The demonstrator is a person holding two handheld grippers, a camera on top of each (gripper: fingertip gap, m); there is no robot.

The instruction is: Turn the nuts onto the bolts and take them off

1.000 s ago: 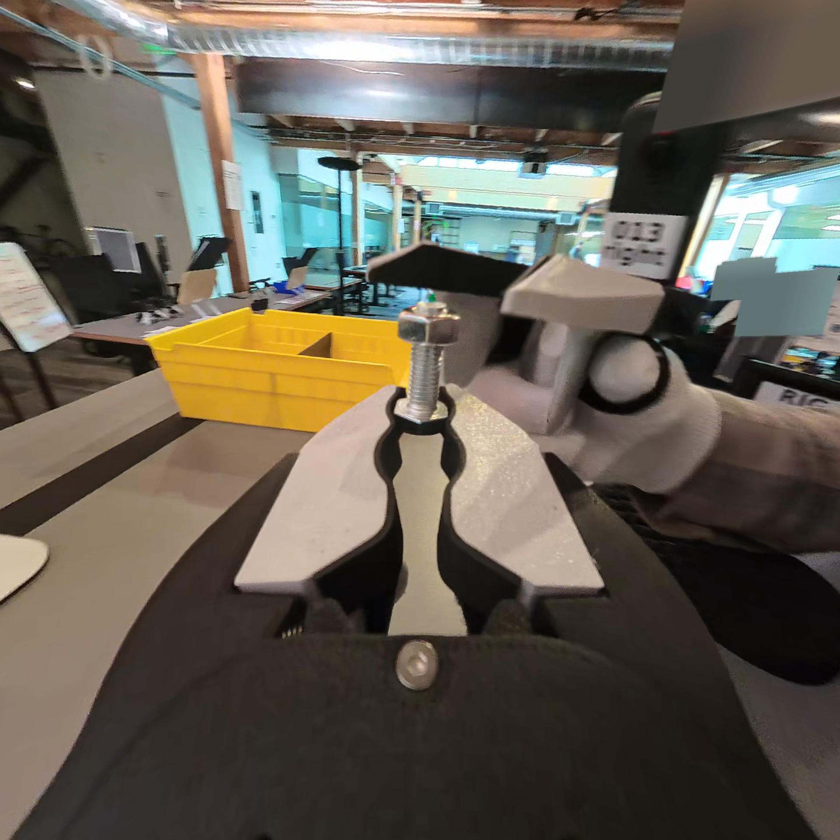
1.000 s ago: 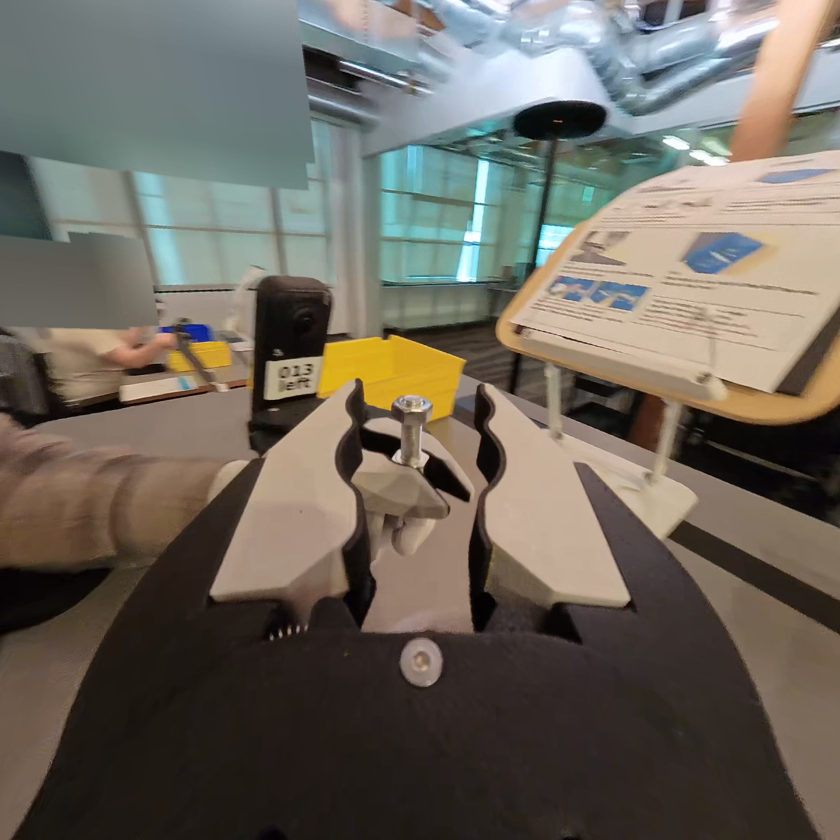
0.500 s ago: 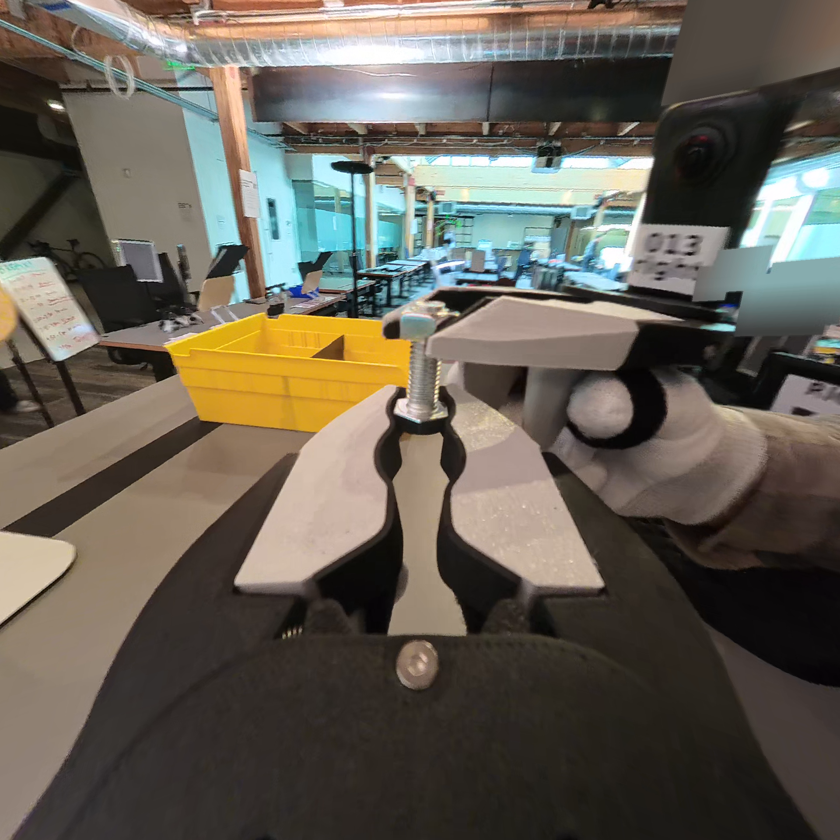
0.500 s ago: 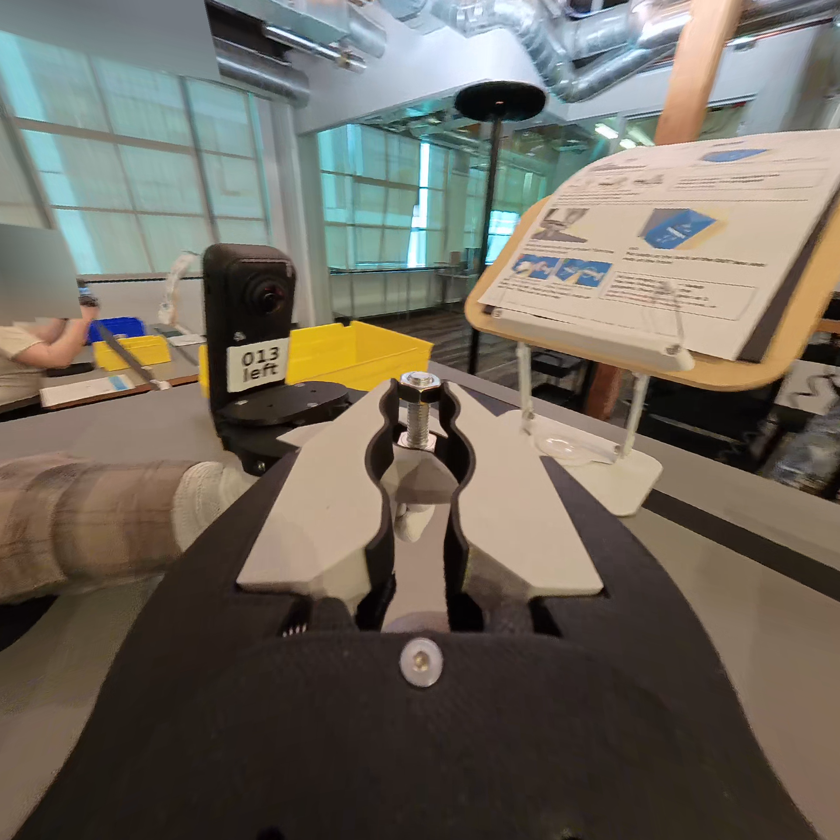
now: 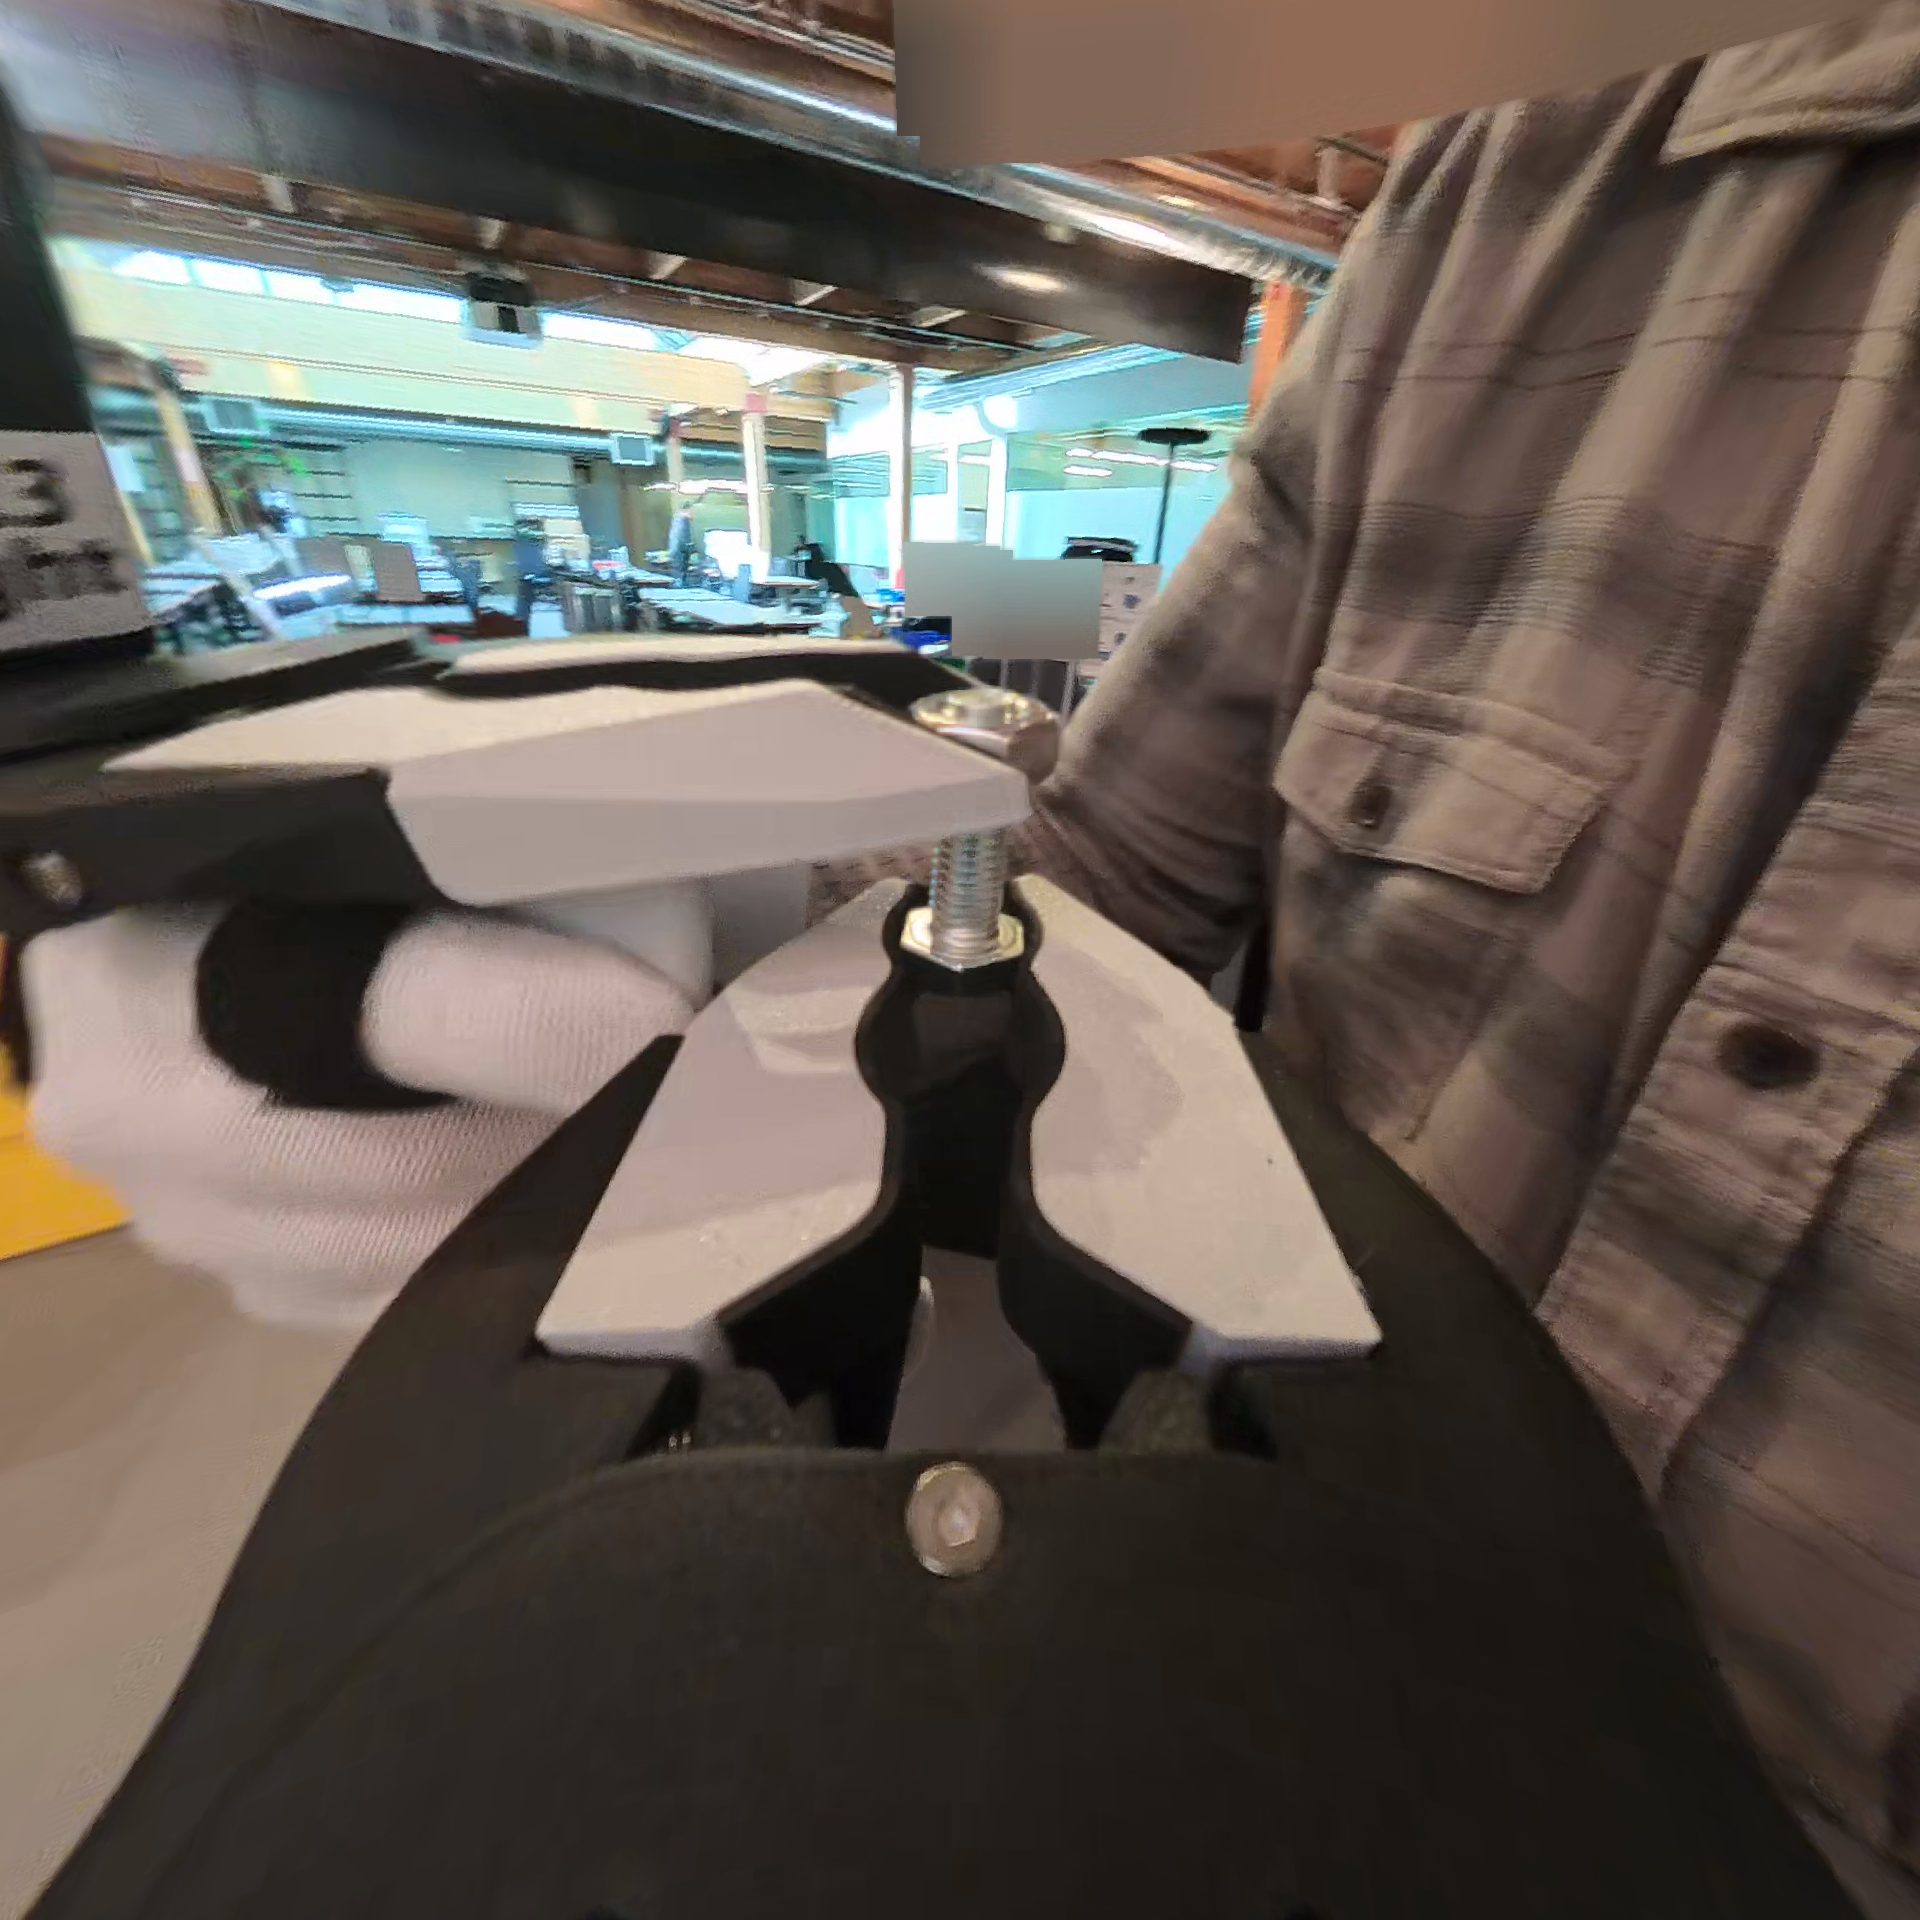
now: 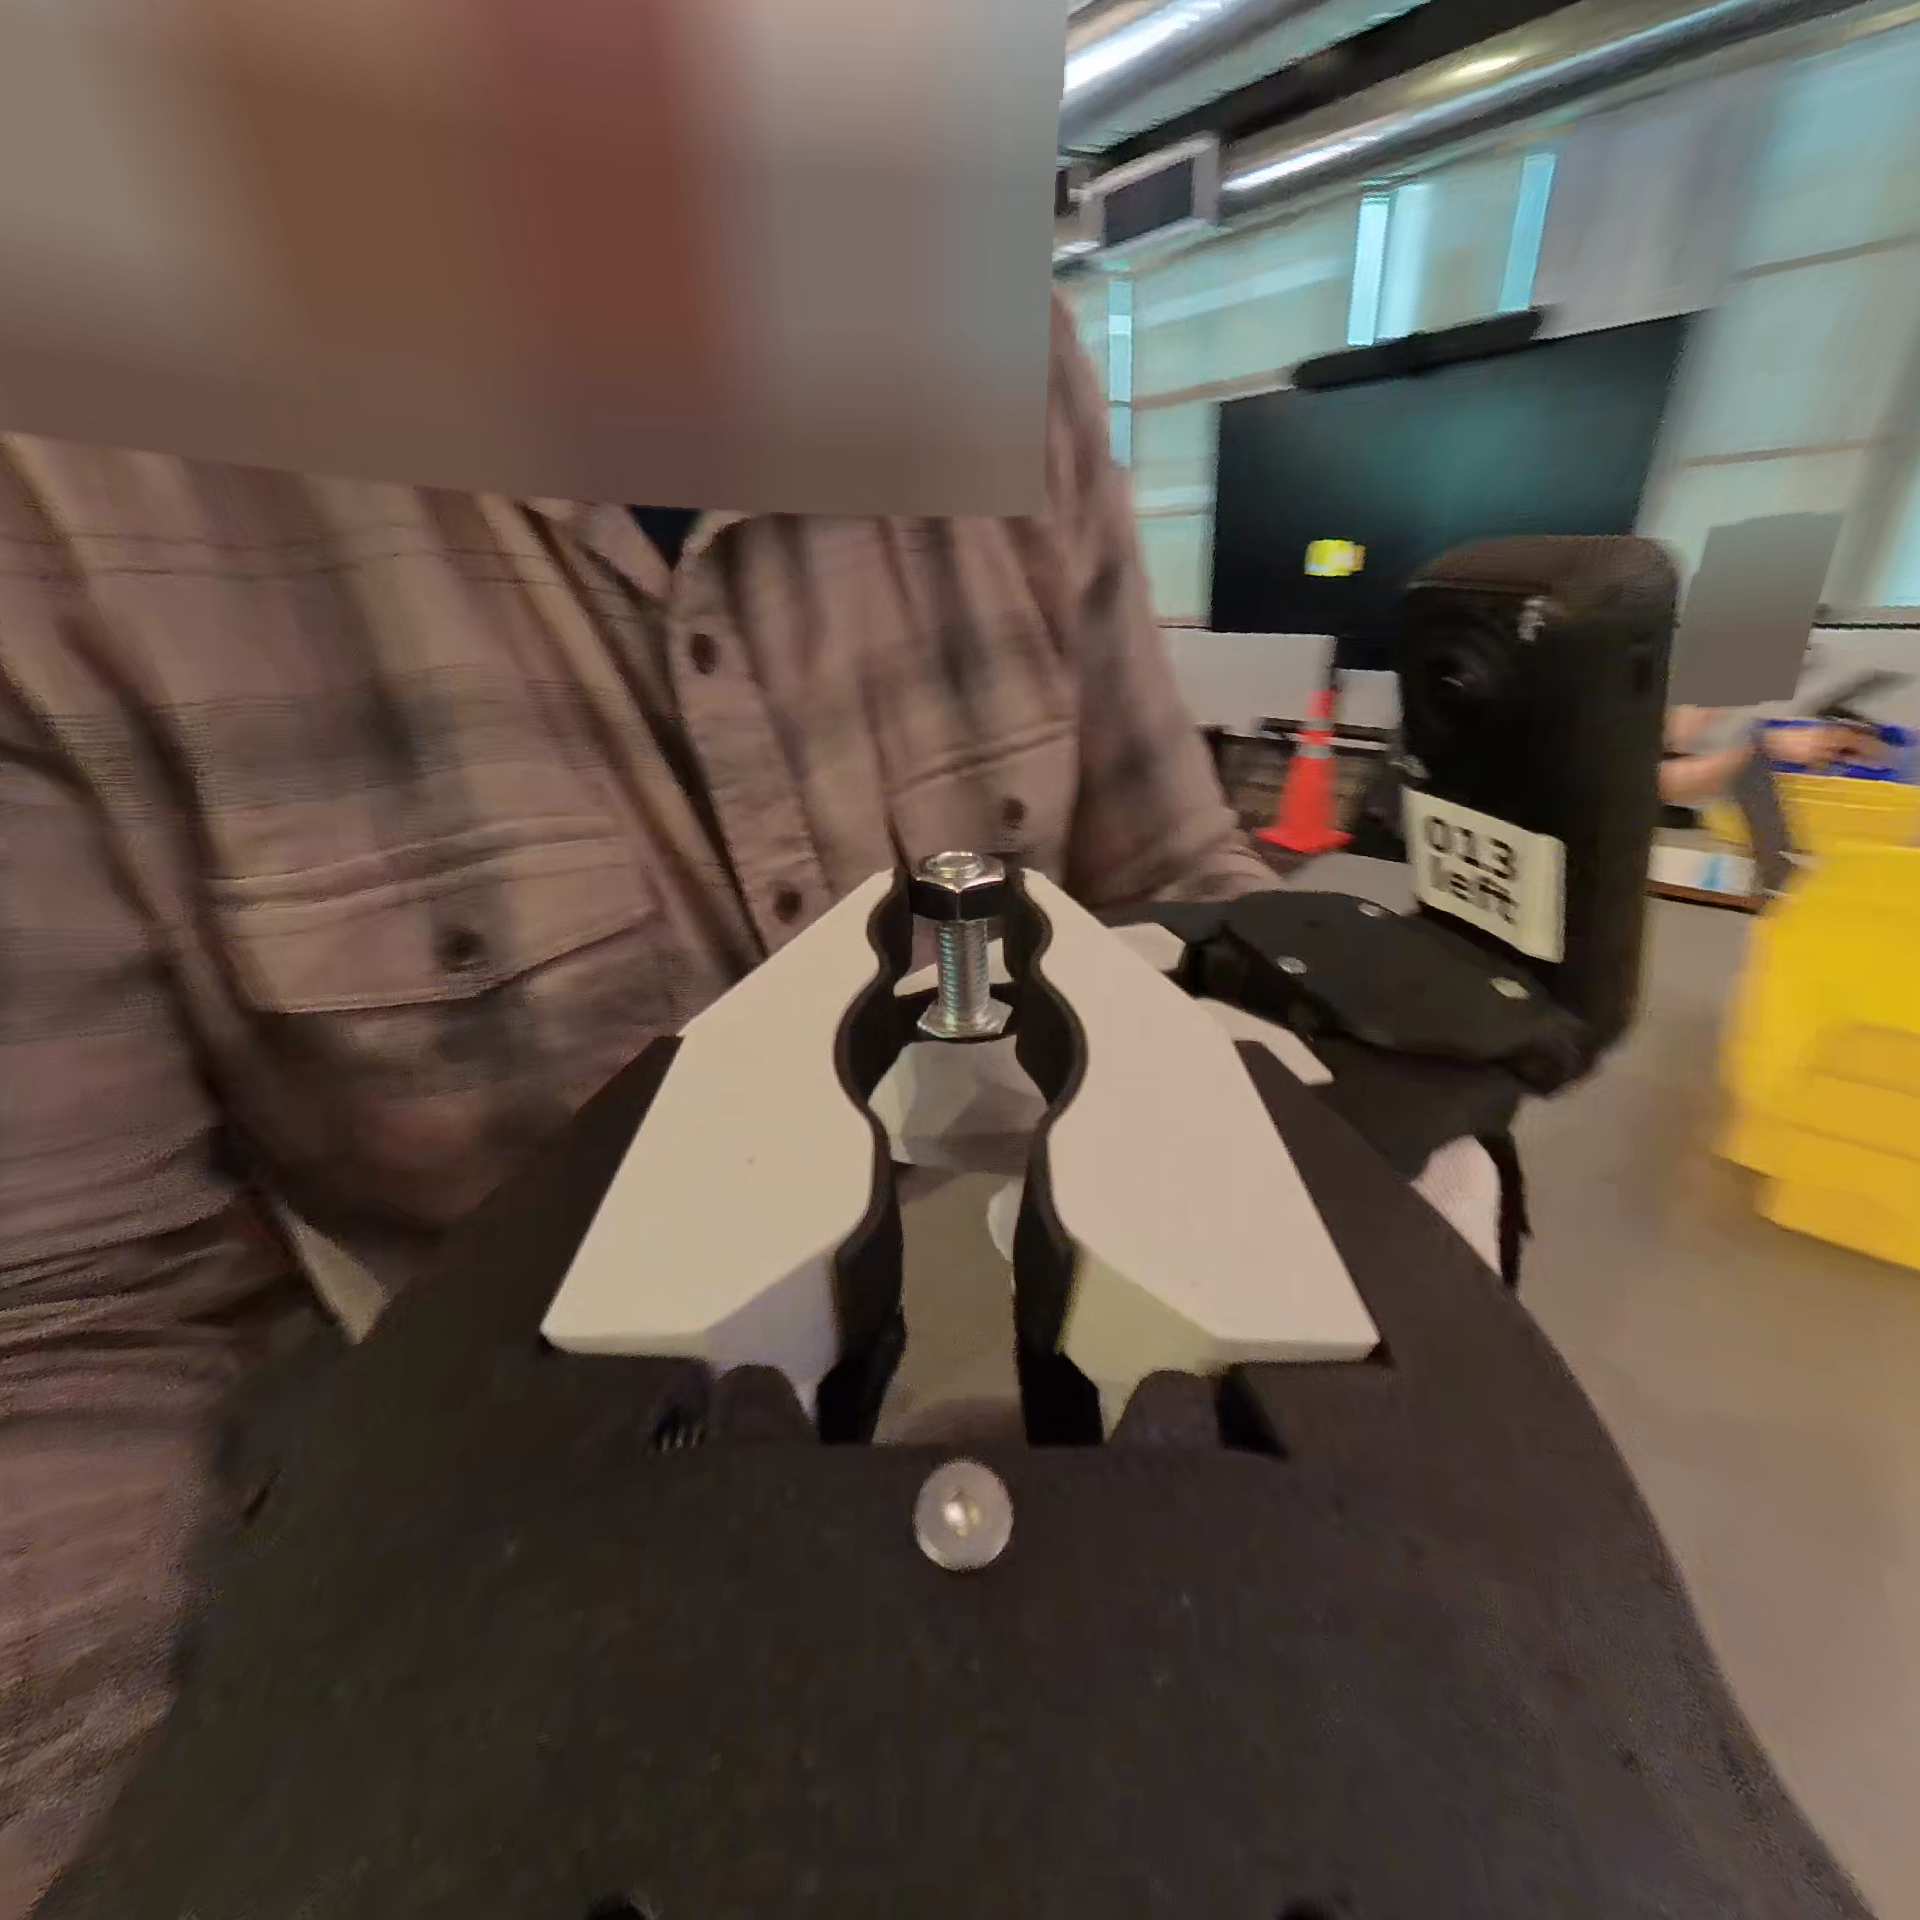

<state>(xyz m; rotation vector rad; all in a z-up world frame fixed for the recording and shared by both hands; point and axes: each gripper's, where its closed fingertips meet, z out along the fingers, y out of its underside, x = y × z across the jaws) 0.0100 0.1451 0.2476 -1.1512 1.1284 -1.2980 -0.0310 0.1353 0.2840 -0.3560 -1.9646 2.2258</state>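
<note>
A silver bolt (image 5: 966, 883) stands upright. My left gripper (image 5: 961, 930) is shut on the hex head at its lower end. A hex nut (image 5: 987, 727) sits at the bolt's top. My right gripper (image 5: 982, 753) comes in level from the left, held by a white-gloved hand (image 5: 312, 1091), and is shut on that nut. In the right wrist view my right gripper (image 6: 958, 896) clamps the nut (image 6: 956, 894), with the threaded shaft (image 6: 961, 971) below it. The left gripper (image 6: 961, 1029) holds the bolt's base from below right.
A person's plaid shirt (image 5: 1558, 831) fills the space just behind the bolt. Stacked yellow bins (image 6: 1829, 1039) stand at the right of the right wrist view, with an orange cone (image 6: 1309, 779) farther back. The grey table (image 5: 156, 1455) lies below. The left gripper's tips are roughly 5 centimeters from the right gripper's.
My right gripper was open around the bolt, then shut on the nut. Both grippers have since swung round with the bolt, so the person's torso is behind it instead of the yellow bin.
</note>
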